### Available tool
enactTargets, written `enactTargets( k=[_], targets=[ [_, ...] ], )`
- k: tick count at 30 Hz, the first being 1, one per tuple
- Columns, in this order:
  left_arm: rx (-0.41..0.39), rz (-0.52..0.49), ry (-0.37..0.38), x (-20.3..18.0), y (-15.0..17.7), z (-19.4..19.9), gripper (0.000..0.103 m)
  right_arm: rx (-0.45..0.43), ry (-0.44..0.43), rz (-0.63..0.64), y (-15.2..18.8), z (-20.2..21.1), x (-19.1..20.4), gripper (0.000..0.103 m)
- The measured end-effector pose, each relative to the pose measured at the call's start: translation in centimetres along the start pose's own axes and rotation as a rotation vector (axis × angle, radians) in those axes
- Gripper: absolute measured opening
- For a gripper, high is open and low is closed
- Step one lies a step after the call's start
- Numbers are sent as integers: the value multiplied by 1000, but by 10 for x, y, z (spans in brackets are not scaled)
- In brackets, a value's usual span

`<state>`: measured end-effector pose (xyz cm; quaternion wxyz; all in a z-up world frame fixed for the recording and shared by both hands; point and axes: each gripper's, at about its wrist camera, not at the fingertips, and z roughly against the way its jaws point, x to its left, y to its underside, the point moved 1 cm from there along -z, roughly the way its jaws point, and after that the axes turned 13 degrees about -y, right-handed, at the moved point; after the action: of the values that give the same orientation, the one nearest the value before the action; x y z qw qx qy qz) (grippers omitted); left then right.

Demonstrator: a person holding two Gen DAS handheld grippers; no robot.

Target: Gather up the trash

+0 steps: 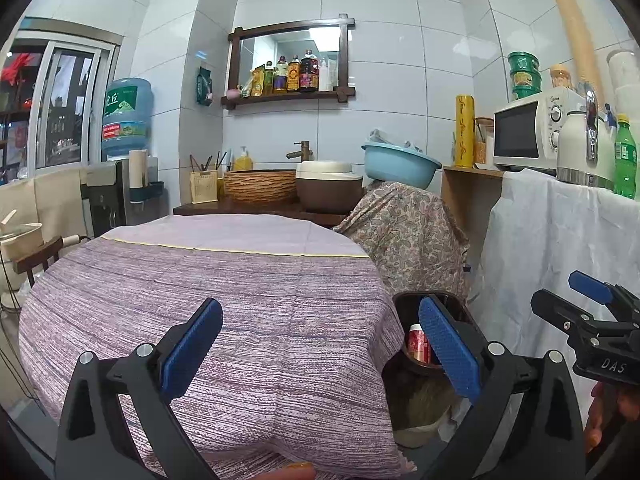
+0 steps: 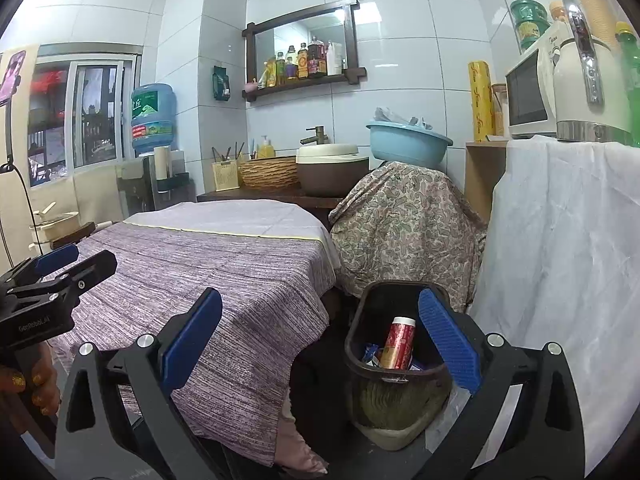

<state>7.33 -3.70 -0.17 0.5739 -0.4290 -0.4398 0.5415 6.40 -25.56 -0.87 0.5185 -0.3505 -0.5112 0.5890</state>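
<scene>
A dark trash bin (image 2: 394,370) stands on the floor to the right of the table covered with a purple striped cloth (image 2: 224,264). Inside it a red can (image 2: 398,342) leans upright among blue wrappers (image 2: 370,354). The bin (image 1: 412,312) and the can (image 1: 418,344) also show in the left wrist view. My left gripper (image 1: 320,344) is open and empty over the tablecloth (image 1: 224,292). My right gripper (image 2: 320,344) is open and empty, held above the table's edge and the bin. Each gripper shows at the edge of the other's view.
A paisley-covered object (image 2: 404,224) with a blue basin (image 2: 408,142) on top stands behind the bin. A white-draped counter (image 2: 560,240) on the right bears a microwave (image 2: 528,92), a kettle (image 2: 588,88) and a green bottle (image 1: 626,156). A sink counter (image 2: 272,192) lies beyond the table.
</scene>
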Motion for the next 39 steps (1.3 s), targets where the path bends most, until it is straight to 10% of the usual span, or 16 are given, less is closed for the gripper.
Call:
enactTargets(
  k=[39],
  targets=[
    [12,-5,5,0,0,-1,98,9,-16,-6,4,-6,-2,97]
  ],
)
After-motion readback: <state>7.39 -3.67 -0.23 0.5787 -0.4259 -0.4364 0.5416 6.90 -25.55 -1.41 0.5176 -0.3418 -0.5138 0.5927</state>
